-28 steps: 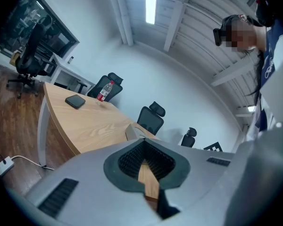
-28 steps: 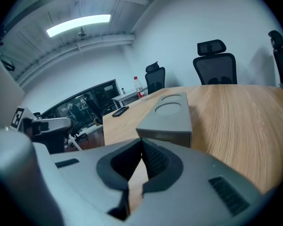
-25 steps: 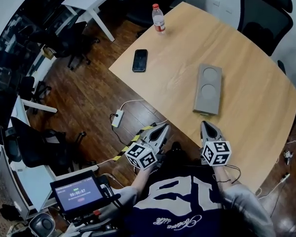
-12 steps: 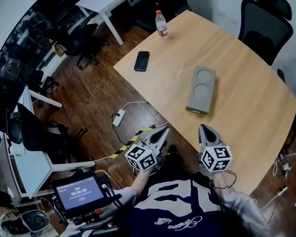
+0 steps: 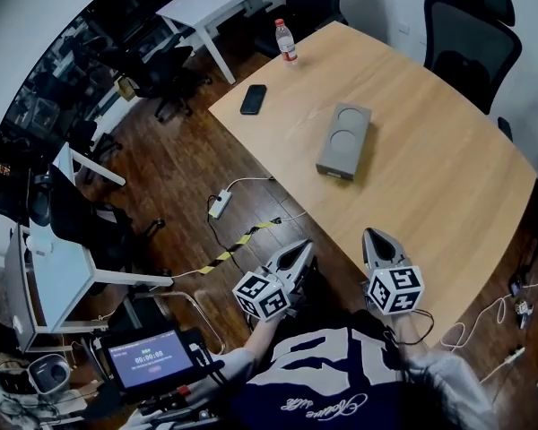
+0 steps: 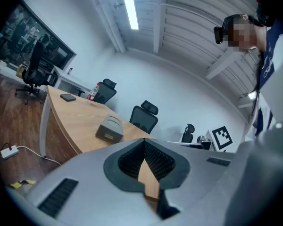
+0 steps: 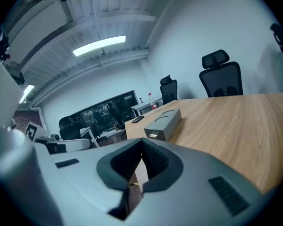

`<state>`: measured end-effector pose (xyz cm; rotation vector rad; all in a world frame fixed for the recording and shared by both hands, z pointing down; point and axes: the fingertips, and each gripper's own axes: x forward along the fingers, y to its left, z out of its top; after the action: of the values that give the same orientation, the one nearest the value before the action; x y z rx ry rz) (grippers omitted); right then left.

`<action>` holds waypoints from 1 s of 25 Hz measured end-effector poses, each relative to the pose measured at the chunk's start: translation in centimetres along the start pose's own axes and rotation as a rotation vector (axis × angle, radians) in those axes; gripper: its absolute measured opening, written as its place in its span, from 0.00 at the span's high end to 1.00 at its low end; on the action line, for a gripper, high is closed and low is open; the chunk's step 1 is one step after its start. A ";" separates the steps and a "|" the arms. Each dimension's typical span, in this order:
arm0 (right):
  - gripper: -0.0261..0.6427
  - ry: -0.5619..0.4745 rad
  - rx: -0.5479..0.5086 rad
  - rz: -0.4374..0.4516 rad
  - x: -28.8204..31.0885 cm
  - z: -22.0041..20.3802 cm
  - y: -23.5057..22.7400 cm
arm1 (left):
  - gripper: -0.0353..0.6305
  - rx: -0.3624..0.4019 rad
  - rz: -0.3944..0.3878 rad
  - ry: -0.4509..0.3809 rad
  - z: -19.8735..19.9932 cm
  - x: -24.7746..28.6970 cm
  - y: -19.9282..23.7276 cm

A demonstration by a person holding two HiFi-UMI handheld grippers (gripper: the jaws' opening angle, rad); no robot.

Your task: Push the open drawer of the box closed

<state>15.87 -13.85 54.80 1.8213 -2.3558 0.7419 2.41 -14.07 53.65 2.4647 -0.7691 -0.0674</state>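
Observation:
A grey box (image 5: 343,140) with two round hollows on top lies mid-table on the wooden table (image 5: 448,195). Its short end, with a small yellowish drawer front (image 7: 153,135), faces me. How far the drawer stands out I cannot tell. The box also shows in the left gripper view (image 6: 110,128). Both grippers hang close to my torso, well short of the box. The left gripper (image 5: 300,249) sits off the table's near edge over the floor, jaws shut and empty (image 6: 144,142). The right gripper (image 5: 374,237) is at the table's near edge, jaws shut and empty (image 7: 142,142).
A black phone (image 5: 253,98) and a water bottle (image 5: 284,40) lie at the table's far left end. Black office chairs (image 5: 466,25) stand behind the table. A power strip (image 5: 220,204) with cables lies on the wooden floor; a screen (image 5: 151,356) stands at my lower left.
The head view has shifted: the table and box now sit farther away and more to the left. Both grippers stay shut near my torso.

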 end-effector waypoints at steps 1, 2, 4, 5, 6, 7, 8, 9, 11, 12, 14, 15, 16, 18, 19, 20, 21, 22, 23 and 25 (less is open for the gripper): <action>0.97 0.004 -0.022 0.007 -1.0 -0.5 0.0 | 0.94 -0.003 0.007 0.001 -0.9 -0.5 -0.9; 0.97 0.007 -0.032 0.018 -1.9 -0.9 0.1 | 0.94 -0.005 0.013 0.001 -1.8 -0.9 -1.8; 0.97 0.005 -0.021 0.045 -3.5 -1.6 0.4 | 0.94 -0.002 0.026 0.000 -3.0 -1.9 -3.3; 0.98 0.001 -0.011 0.058 -4.4 -1.8 0.6 | 0.94 0.003 0.032 -0.002 -3.4 -2.3 -4.0; 0.97 -0.004 -0.005 0.067 -5.2 -1.9 0.8 | 0.94 0.007 0.039 -0.006 -3.6 -2.9 -4.7; 0.97 -0.011 -0.003 0.075 -5.9 -2.0 1.1 | 0.94 0.011 0.048 -0.013 -3.6 -3.4 -5.4; 0.97 -0.018 -0.006 0.082 -6.5 -1.9 1.4 | 0.94 0.014 0.058 -0.019 -3.6 -4.0 -5.9; 0.97 -0.025 -0.008 0.090 -6.9 -1.9 1.8 | 0.94 0.016 0.070 -0.024 -3.6 -4.6 -6.3; 0.97 -0.036 0.003 0.111 -7.1 -1.9 2.6 | 0.94 0.019 0.090 -0.022 -3.7 -5.7 -6.6; 0.97 -0.040 0.015 0.125 -7.1 -2.0 3.1 | 0.94 0.021 0.098 -0.015 -3.8 -6.1 -6.7; 0.97 -0.044 0.033 0.153 -6.7 -2.2 3.8 | 0.94 0.025 0.109 0.006 -4.3 -6.7 -6.5; 0.97 -0.043 0.035 0.165 -6.5 -2.4 4.1 | 0.94 0.027 0.113 0.015 -4.5 -6.8 -6.4; 0.97 -0.039 0.033 0.174 -6.4 -2.6 4.3 | 0.94 0.028 0.114 0.020 -4.7 -6.8 -6.3; 0.97 -0.034 0.024 0.184 -6.4 -2.9 4.6 | 0.94 0.029 0.111 0.020 -4.6 -6.6 -6.4; 0.97 -0.034 0.023 0.184 -6.6 -3.0 4.7 | 0.94 0.029 0.106 0.019 -4.5 -6.5 -6.6; 0.97 -0.036 0.023 0.182 -6.8 -3.0 4.7 | 0.94 0.030 0.099 0.018 -4.5 -6.4 -6.9; 0.97 -0.039 0.024 0.179 -7.1 -3.0 4.7 | 0.94 0.031 0.090 0.019 -4.4 -6.2 -7.2; 0.97 -0.044 0.025 0.175 -7.4 -3.0 4.6 | 0.94 0.031 0.079 0.019 -4.5 -6.1 -7.5; 0.97 -0.050 0.025 0.170 -7.7 -2.9 4.6 | 0.94 0.029 0.068 0.017 -4.5 -5.9 -7.8; 0.97 -0.061 0.023 0.156 -8.0 -2.7 4.5 | 0.94 0.015 0.047 0.007 -4.6 -5.9 -8.1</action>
<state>13.40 -4.76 52.90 1.7071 -2.5620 0.7418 2.59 -3.07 52.66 2.4584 -0.8274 -0.0355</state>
